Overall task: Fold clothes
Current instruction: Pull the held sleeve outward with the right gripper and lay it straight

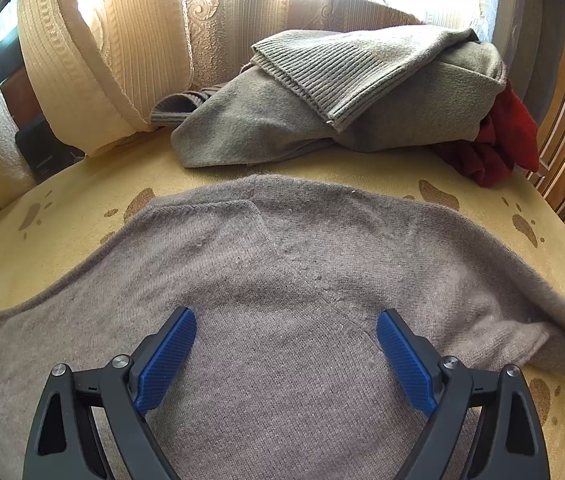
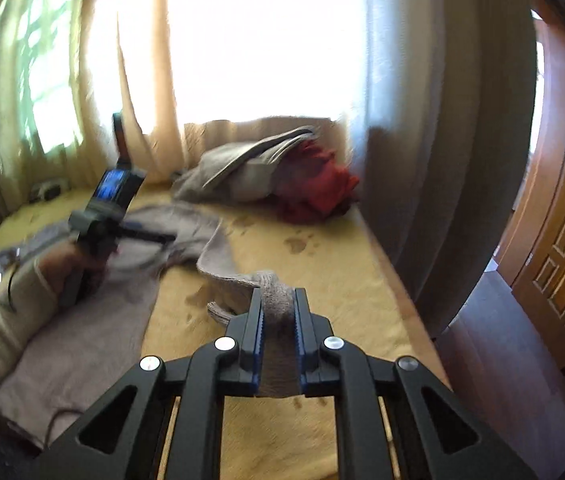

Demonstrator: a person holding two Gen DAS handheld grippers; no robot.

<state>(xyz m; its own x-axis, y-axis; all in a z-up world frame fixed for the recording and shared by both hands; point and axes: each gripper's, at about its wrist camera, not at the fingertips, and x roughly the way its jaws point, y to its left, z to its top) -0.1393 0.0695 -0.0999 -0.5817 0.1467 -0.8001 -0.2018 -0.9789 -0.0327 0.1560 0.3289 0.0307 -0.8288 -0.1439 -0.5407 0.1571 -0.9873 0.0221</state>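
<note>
1. Nearest to us, our right gripper (image 2: 278,304) is clamped on the sleeve end (image 2: 276,300) of the soft grey-brown knitted sweater (image 1: 282,280); the wool fills the narrow gap between its blue pads (image 2: 259,320).
2. Our left gripper (image 1: 286,344) hangs just over the sweater body with its jaws wide apart and nothing between them. In the right wrist view a hand (image 2: 66,268) in a striped sleeve holds it.
3. The sweater lies spread on the yellow blanket with brown paw prints (image 1: 82,184). We see no finished fold on it, so we judge the folding is only at its beginning: the sleeve must go over the body, then the other side.
4. Farther, near the beige curtain (image 1: 94,60), a loose heap of a grey ribbed garment (image 1: 322,92) and a red cloth (image 1: 502,140) is not folded yet.
</note>
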